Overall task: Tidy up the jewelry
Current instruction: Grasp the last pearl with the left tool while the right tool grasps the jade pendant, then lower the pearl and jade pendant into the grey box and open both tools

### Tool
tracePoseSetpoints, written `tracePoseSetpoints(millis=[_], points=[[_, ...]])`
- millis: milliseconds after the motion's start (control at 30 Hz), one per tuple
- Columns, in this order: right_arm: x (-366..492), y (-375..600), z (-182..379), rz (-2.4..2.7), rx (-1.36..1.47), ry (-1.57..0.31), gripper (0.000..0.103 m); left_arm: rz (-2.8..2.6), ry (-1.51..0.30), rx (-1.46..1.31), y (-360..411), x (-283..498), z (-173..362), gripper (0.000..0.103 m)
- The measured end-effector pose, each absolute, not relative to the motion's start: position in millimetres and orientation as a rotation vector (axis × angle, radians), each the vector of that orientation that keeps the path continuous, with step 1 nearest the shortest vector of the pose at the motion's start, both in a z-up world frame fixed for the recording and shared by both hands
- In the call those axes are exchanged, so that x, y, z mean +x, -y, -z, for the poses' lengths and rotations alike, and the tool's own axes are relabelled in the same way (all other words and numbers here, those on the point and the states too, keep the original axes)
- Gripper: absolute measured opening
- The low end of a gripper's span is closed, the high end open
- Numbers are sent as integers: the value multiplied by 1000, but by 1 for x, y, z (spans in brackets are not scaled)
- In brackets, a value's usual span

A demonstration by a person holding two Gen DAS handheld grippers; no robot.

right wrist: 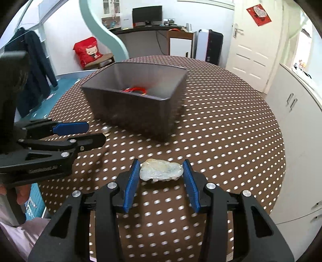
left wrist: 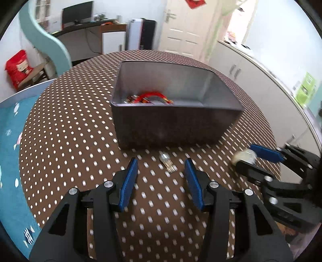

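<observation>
A dark grey box [left wrist: 175, 125] stands on the round dotted table [left wrist: 70, 131] and holds red-corded jewelry [left wrist: 150, 97]. A small clear and gold piece [left wrist: 166, 161] lies on the table just in front of the box, between my open left gripper's [left wrist: 161, 171] fingertips. In the right wrist view a pale jade pendant [right wrist: 161, 170] sits between the blue pads of my right gripper [right wrist: 162, 171], which closes on it from both sides. The box [right wrist: 138, 108] and the red jewelry [right wrist: 134, 89] lie beyond. The left gripper [right wrist: 94, 133] shows at the left there.
The table edge curves close on the right, with white cabinets [right wrist: 297, 112] beyond. A blue patterned surface [left wrist: 10, 141] lies left of the table. A desk with a monitor [right wrist: 147, 15], a red bag [right wrist: 88, 51] and a door [right wrist: 253, 40] stand at the back.
</observation>
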State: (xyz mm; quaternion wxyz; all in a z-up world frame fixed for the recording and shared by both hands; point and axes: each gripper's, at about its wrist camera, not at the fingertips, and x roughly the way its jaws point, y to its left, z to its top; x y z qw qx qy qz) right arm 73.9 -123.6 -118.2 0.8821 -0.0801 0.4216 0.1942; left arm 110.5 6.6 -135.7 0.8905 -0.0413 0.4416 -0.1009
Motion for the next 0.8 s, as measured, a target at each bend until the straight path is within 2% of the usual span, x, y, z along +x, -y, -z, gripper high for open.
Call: tracePoseSetpoints(millis=[67,133,200,267,567,800], points=[[78,127,118,-399,-160,-879,41,194,-912,-72,-5,115,137,40],[81,129,119,-397,-154,-884,41,193,-917,-51,-4,117,138,21],[84,130,120,-396,-149,-887,41,200,-920,-25,-2,117,139,13],[85,130,120,-397,-145,-889,41,192,-927,-22,-2,118,139,10],[89,132,111,-406,-142,-872,41,192,-922,-25,-7,111,133,10],[91,133,86,-399,-156,-812,41,254,-836,-5,-6,99,100,10]])
